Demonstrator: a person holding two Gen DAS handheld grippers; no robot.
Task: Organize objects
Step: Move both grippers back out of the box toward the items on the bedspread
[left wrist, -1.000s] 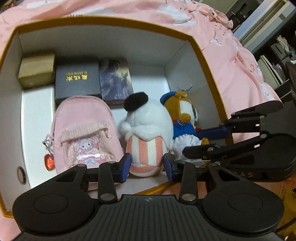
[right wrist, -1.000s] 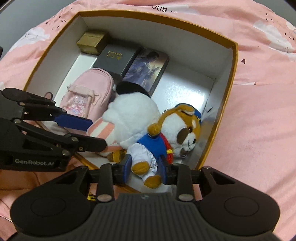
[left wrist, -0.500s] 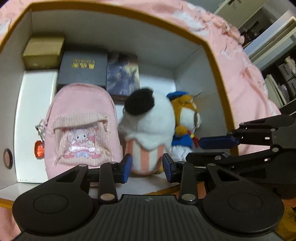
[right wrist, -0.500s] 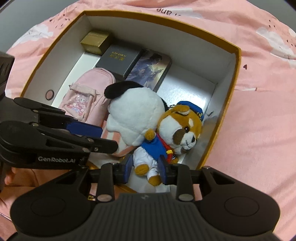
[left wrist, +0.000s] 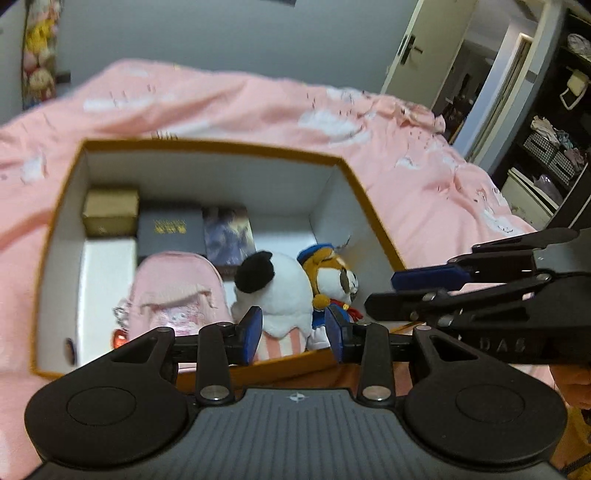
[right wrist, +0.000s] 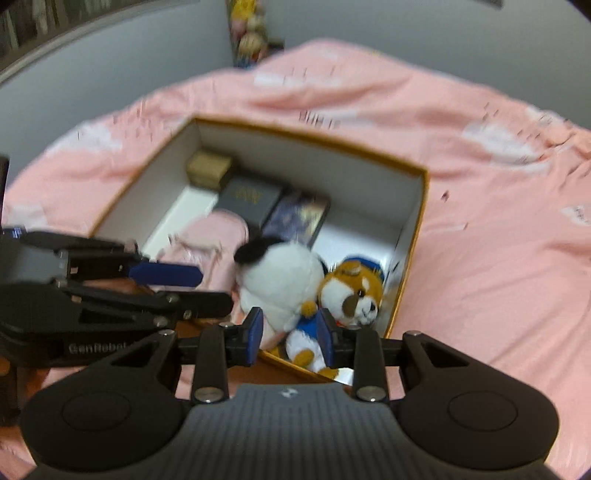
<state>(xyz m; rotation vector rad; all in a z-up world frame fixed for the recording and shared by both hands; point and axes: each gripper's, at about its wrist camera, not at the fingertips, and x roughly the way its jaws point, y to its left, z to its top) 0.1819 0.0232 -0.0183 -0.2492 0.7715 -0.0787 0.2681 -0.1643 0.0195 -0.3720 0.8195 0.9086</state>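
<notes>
Two fluffy plush toys boxed

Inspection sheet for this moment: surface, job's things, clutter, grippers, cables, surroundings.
Surface: pink bedspread with white cloud prints, rumpled.
Job's things: open box with orange rim on the bedspread, holding a gold box, dark book, picture card box, pink mini backpack, white plush with black ear and brown dog plush in blue cap, the plushes side by side and touching.
Clutter: nothing seen outside the box.
Grippers: left gripper and right gripper both open, holding nothing, at the box's near edge.
Cables: nothing seen.
Surroundings: grey wall, door, dark shelves, hanging soft toys.
</notes>
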